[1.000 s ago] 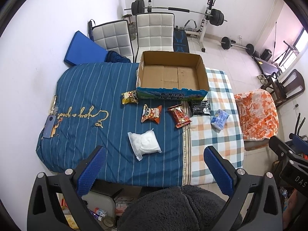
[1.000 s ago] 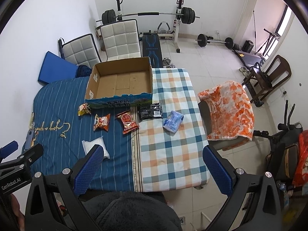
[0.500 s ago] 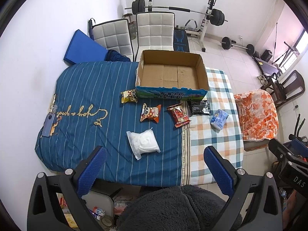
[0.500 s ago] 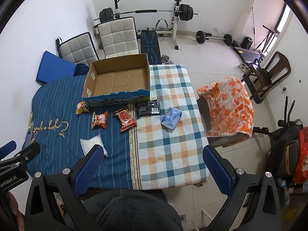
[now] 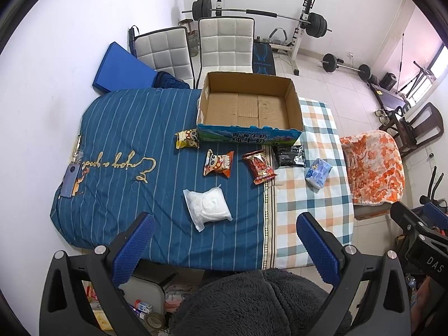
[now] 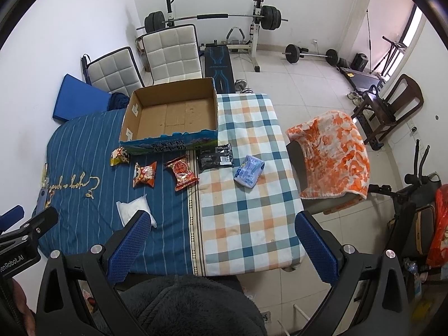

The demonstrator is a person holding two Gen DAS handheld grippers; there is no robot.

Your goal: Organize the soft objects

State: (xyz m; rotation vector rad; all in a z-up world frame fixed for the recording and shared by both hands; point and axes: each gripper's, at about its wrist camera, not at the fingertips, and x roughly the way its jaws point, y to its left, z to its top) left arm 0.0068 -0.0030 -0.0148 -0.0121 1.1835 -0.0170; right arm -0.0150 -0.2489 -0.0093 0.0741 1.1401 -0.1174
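Note:
An empty open cardboard box stands at the far side of a cloth-covered table. In front of it lie a yellow snack bag, an orange snack bag, a red snack bag, a black packet, a blue-white packet and a white soft pack. My left gripper is open and empty, high above the table's near edge. My right gripper is open and empty, also high above the near edge.
A phone lies at the table's left edge. Two white chairs and a blue cushion stand behind the table. A seat with an orange blanket is to the right. Weight equipment lines the back wall.
Both grippers have drifted slightly; the table and box sit a little lower and nearer in both views. Nothing on the table has moved.

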